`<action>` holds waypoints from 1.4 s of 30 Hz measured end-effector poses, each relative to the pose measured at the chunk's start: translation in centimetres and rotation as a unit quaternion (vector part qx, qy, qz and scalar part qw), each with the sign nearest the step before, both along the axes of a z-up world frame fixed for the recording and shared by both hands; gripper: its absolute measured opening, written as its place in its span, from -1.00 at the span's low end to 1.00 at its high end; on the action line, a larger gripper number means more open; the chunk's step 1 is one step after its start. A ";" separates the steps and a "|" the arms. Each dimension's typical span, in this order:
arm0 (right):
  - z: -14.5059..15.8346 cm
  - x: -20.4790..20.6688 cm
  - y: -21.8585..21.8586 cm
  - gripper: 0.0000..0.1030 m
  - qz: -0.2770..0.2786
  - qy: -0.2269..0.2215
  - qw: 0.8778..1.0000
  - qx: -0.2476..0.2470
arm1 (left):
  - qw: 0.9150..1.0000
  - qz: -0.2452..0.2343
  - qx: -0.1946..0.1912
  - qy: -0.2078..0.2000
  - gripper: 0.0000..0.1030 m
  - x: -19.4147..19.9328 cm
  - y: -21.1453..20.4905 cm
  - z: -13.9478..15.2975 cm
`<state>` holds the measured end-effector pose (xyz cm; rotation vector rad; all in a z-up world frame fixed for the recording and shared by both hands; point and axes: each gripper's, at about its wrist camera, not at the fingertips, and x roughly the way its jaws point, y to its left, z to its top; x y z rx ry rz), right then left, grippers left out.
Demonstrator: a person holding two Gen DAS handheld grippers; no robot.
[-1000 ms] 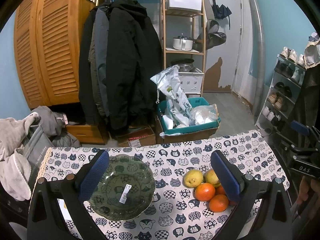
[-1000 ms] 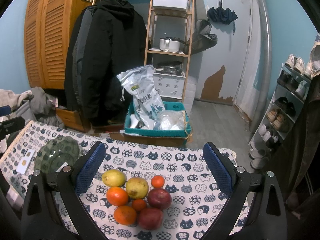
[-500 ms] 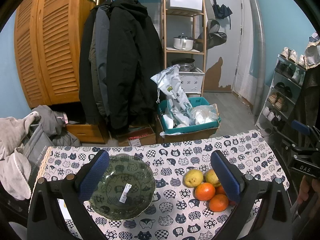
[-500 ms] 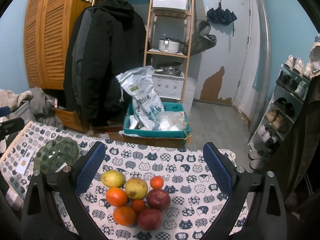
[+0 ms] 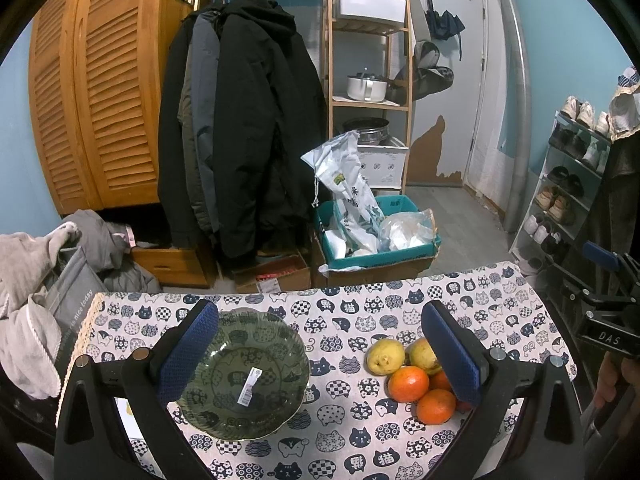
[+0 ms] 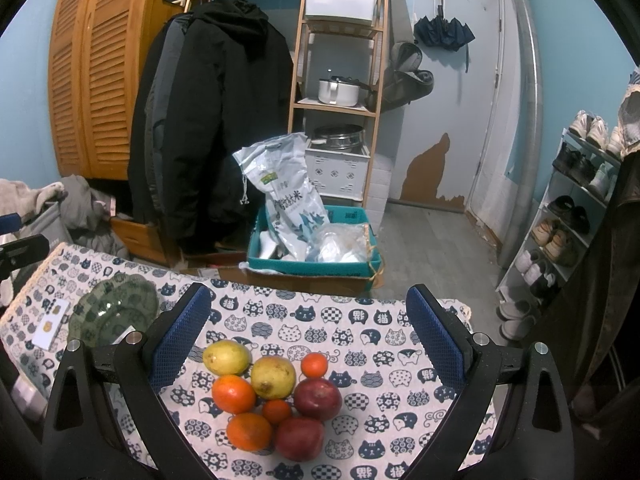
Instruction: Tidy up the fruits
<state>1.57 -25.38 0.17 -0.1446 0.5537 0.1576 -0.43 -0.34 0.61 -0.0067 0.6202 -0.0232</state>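
Observation:
A pile of fruit lies on the cat-print tablecloth point(image 6: 360, 320): two yellow pears point(image 6: 273, 376), several oranges point(image 6: 233, 393) and two red apples point(image 6: 318, 398). A green glass bowl point(image 5: 244, 374) with a white label stands left of the pile and holds no fruit. My left gripper point(image 5: 320, 350) is open above the table, its left finger over the bowl's edge, its right finger over the fruit. My right gripper point(image 6: 308, 340) is open and empty, hovering with the fruit pile between its fingers. The bowl also shows in the right wrist view point(image 6: 114, 314).
A small white card point(image 6: 50, 324) lies left of the bowl. Beyond the table's far edge stand a teal box with bags point(image 6: 312, 248), hanging coats point(image 6: 208, 128), a wooden shelf point(image 6: 340, 92) and a shoe rack point(image 6: 572, 216) at right. A heap of clothes point(image 5: 40, 280) lies to the left.
The right wrist view has crept slightly forward and down toward the fruit. The left gripper has barely moved. Nothing was grasped.

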 end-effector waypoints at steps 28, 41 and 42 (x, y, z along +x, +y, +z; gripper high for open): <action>0.1 0.1 -0.1 0.87 0.000 -0.001 1.000 0.000 | 1.000 0.003 -0.004 0.002 0.99 -0.2 -0.3 0.1; 0.3 0.1 -0.2 0.87 -0.001 -0.002 1.000 0.000 | 1.000 0.002 -0.007 0.003 0.99 0.0 0.0 0.2; 0.3 0.1 -0.2 0.87 -0.001 -0.002 1.000 0.000 | 1.000 0.002 -0.006 0.003 0.99 0.0 0.0 0.2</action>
